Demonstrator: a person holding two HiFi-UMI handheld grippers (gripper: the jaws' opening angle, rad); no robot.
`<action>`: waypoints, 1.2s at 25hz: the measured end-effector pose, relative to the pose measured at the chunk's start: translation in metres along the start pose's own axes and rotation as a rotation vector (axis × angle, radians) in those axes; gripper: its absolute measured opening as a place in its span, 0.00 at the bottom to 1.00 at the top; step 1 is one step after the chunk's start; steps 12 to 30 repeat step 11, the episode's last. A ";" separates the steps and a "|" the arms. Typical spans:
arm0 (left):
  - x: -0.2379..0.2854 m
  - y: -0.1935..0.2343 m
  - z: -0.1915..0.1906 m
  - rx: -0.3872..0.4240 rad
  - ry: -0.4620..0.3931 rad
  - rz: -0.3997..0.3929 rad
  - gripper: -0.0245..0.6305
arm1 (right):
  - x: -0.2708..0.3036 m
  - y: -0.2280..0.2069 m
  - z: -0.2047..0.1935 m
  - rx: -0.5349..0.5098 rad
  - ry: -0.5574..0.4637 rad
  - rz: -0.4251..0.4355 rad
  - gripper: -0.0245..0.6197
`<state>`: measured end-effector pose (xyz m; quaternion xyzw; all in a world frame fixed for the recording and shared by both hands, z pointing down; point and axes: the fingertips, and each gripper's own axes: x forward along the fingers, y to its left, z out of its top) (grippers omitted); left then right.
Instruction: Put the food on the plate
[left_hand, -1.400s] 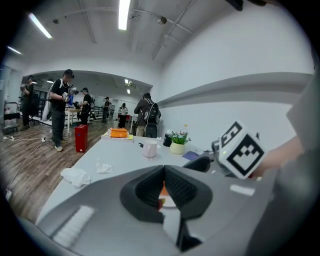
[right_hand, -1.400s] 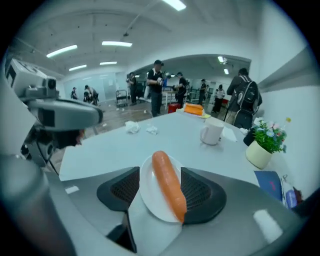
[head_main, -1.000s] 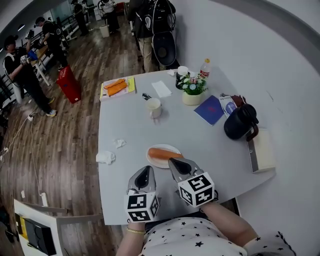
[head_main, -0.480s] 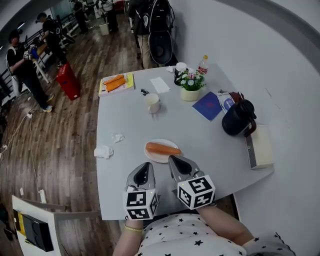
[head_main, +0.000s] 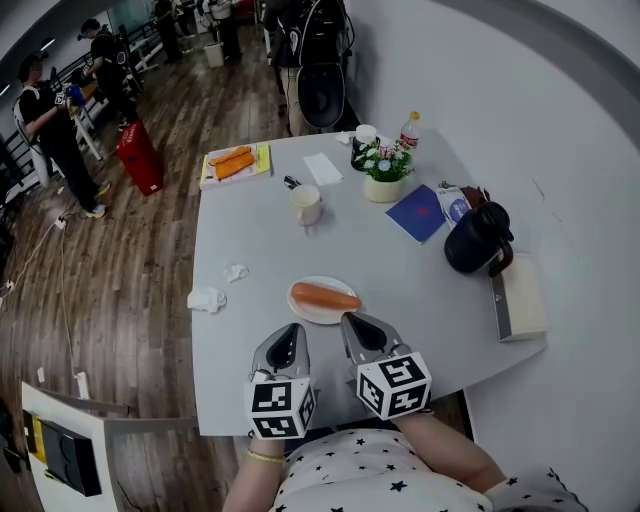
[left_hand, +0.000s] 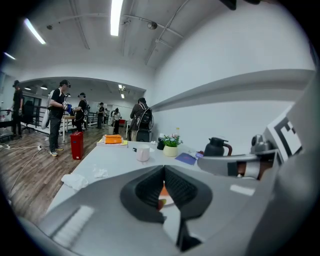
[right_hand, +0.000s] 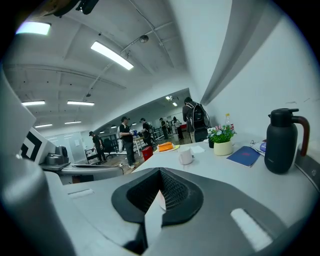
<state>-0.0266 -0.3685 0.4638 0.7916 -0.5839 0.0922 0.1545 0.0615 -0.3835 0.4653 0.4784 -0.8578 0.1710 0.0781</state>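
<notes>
An orange sausage-shaped food (head_main: 324, 296) lies on a small white plate (head_main: 312, 313) on the grey table. A sliver of that food (left_hand: 163, 192) shows beyond the left jaws. My left gripper (head_main: 288, 340) hovers near the table's front edge, just left of and below the plate, jaws shut and empty. My right gripper (head_main: 360, 326) sits beside it, just right of the plate's near edge, also shut with nothing held. In both gripper views the dark pads (left_hand: 176, 187) (right_hand: 172, 192) meet with no gap.
A white mug (head_main: 306, 204), a flower pot (head_main: 383, 186), a blue booklet (head_main: 418, 213), a black jug (head_main: 476, 240) and a tray (head_main: 521, 297) stand further back and right. More orange food lies on a yellow board (head_main: 234, 164) at the far left corner. Crumpled tissues (head_main: 207, 299) lie left.
Both grippers have stayed near the front edge, shut. The head view shifted slightly; the plate with the food has not moved on the table.
</notes>
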 end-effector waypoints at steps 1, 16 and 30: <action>0.000 0.000 0.000 0.000 0.001 0.001 0.05 | 0.000 0.000 0.000 -0.002 0.002 0.002 0.03; 0.000 -0.003 -0.001 -0.001 0.002 0.005 0.05 | -0.001 0.005 -0.002 -0.013 0.031 0.041 0.03; 0.000 -0.003 -0.001 -0.001 0.002 0.005 0.05 | -0.001 0.005 -0.002 -0.013 0.031 0.041 0.03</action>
